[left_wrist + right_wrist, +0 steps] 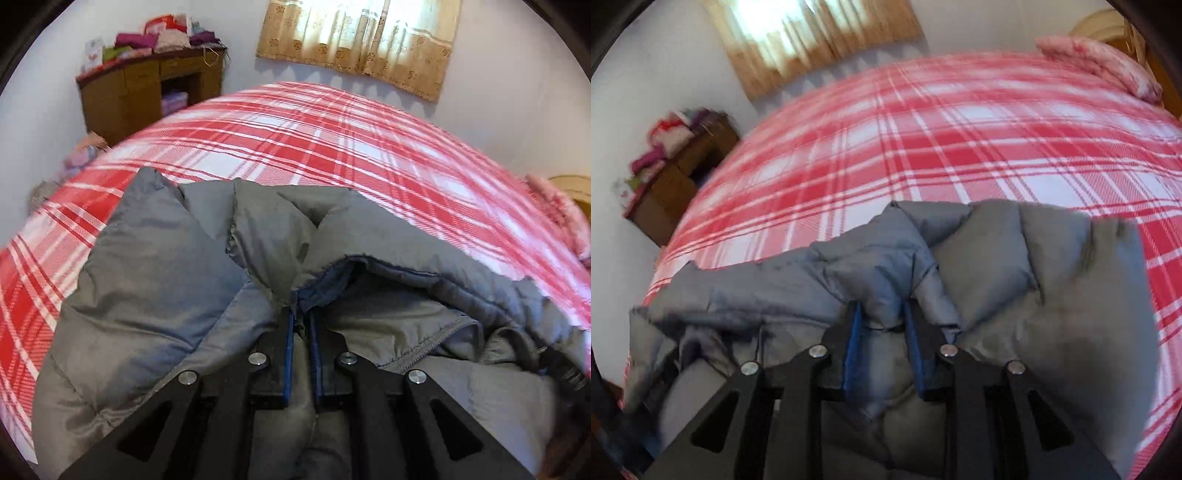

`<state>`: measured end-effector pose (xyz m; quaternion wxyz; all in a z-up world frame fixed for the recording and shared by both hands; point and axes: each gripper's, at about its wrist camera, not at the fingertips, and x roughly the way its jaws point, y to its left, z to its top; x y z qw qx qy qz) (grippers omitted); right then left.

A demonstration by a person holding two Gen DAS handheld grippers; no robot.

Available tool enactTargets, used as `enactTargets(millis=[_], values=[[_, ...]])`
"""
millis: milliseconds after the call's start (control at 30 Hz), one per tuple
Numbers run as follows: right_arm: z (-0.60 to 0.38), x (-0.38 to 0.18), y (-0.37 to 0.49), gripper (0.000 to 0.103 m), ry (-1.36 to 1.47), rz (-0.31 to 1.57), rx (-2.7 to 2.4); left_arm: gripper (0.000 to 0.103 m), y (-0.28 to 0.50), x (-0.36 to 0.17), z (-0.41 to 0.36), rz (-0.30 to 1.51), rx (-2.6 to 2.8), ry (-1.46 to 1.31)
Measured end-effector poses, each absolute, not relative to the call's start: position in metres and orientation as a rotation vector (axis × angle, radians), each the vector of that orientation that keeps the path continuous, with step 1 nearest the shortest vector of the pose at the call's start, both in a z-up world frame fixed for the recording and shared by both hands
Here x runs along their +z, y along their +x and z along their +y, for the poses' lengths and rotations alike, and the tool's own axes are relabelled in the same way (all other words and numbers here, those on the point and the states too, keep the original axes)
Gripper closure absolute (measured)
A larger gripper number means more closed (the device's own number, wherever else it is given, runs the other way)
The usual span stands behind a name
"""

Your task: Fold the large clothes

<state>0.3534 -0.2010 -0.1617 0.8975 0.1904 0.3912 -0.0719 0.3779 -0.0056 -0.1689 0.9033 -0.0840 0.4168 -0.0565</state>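
Grey puffer jacket point(155, 280) bunched on plaid bed point(295, 140); left tool point(302, 317) clamped on its edge, right tool point(882, 314) pinching a fold w/ jaws partly apart, likely to lift both sides together.

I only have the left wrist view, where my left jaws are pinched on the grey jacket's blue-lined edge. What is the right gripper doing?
Observer: The right gripper has its jaws closed on a puffy fold of the grey jacket. The fabric fills the gap between them.
Operator: How does the jacket lie on that side?
Observer: A quilted panel spreads out to the right of the gripper and rests on the plaid bedspread.
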Motion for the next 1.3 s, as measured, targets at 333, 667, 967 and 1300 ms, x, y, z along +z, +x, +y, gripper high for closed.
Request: enactTargets(millis=[333, 667, 967, 1300], values=[[-0.2, -0.161, 0.354, 0.076, 0.379, 0.804, -0.152, 0.094, 0.341, -0.094, 0.033, 0.767, -0.17, -0.221], [-0.202, -0.162, 0.353, 0.076, 0.424, 0.781, -0.126, 0.094, 0.418, -0.13, -0.05, 0.86, -0.172, -0.042], [-0.202, -0.162, 0.355, 0.076, 0.418, 0.789, -0.126, 0.094, 0.413, -0.171, -0.052, 0.846, -0.167, 0.008], [-0.196, -0.165, 0.36, 0.076, 0.365, 0.821, -0.158, 0.094, 0.426, -0.174, -0.062, 0.827, -0.108, 0.069]])
